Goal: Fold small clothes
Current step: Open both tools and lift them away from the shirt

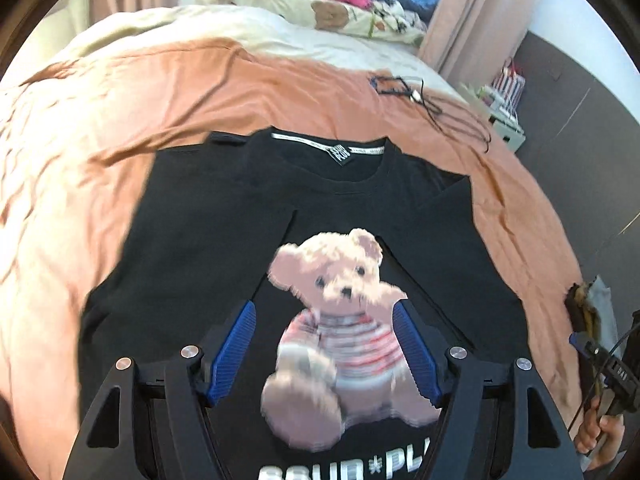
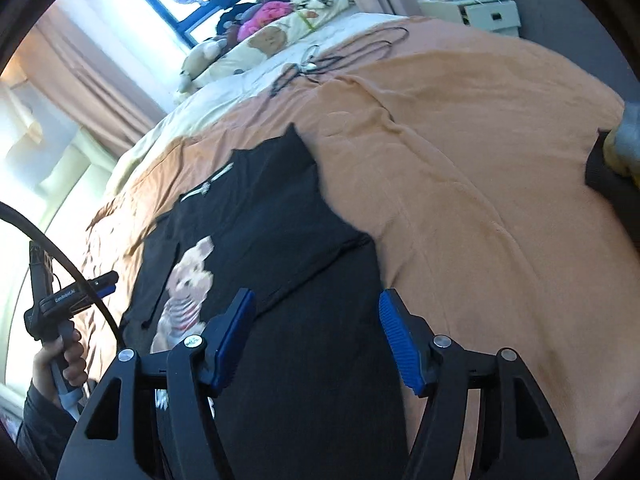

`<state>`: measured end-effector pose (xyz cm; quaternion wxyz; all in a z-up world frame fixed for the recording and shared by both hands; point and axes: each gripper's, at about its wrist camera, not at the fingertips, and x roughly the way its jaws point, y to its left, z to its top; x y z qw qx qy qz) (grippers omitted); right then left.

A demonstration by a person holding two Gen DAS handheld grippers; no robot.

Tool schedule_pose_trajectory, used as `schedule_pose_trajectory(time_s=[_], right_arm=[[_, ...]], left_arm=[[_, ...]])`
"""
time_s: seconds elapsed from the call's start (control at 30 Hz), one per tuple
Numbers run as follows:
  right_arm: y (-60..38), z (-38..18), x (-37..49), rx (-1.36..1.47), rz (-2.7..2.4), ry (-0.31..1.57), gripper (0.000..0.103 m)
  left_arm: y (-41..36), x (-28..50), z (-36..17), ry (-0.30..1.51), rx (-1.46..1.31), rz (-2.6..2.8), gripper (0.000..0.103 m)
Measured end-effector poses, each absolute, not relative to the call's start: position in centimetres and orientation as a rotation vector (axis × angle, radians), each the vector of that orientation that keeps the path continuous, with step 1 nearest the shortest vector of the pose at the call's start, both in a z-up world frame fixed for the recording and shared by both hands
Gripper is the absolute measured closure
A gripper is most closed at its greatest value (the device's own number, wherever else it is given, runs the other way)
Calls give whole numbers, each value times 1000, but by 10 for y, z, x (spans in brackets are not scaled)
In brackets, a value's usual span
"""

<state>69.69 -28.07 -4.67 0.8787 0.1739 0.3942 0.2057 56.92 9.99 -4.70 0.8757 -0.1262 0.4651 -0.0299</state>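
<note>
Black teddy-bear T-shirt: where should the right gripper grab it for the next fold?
Probably the hem corner nearest the right gripper, approached from the shirt's right side. The T-shirt lies flat on the orange blanket, sleeves already folded in, so its bottom edge is free to lift toward the collar.

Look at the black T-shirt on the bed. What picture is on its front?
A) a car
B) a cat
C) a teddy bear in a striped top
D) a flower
C: the black cotton T-shirt shows a printed pinkish teddy bear wearing a striped top.
</note>
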Motion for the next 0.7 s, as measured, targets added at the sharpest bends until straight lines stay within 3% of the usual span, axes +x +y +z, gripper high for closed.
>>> schedule_pose_trajectory(time_s=[0.1, 0.17, 0.37, 0.7], right_arm=[[-285, -21, 664, 354, 430, 802, 29], [-290, -10, 632, 333, 414, 783, 15], [-287, 13, 565, 215, 443, 791, 7], [-302, 38, 468, 116, 437, 720, 1]], left_arm=[[113, 524, -13, 959, -283, -9, 21], [120, 492, 10, 929, -288, 9, 3], [132, 409, 57, 839, -313, 31, 0], [132, 313, 70, 824, -267, 54, 0]])
